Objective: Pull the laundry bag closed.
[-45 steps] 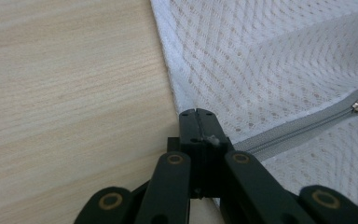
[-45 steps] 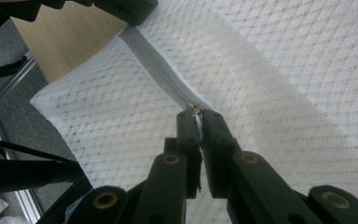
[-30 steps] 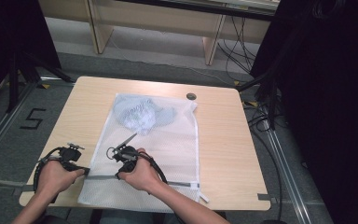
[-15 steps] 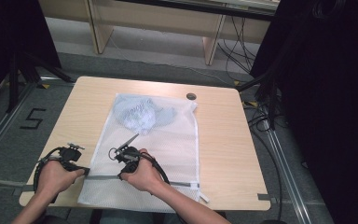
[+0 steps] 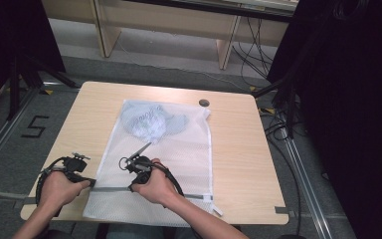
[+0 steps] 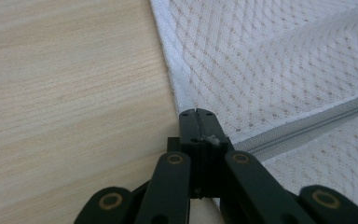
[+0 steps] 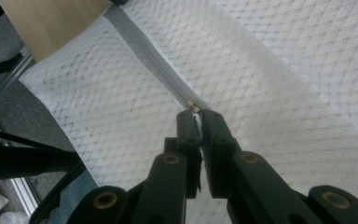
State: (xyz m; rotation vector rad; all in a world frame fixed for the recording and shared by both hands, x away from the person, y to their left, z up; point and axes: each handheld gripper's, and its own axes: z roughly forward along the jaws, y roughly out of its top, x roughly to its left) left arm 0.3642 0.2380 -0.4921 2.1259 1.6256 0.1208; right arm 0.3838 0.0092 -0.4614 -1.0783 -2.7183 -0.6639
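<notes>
Change: nothing is visibly moving since the earlier frames; both hands are staying in place.
Left gripper point(image 6: 196, 112): its jaws are pressing together on the near left edge of the mesh laundry bag point(image 5: 179, 149), just where the grey zipper point(image 6: 303, 129) begins, pinning it on the table point(image 5: 238, 149).
Right gripper point(image 7: 196, 112): it is closing narrowly on the small zipper pull point(image 7: 193, 106) right at its tips.
Progress: I judge the zipping is only beginning; the stretch toward the far end still needs pulling.
Farther on: a pale blue garment point(image 5: 151, 119) is lying inside the bag, beyond the grippers.
</notes>
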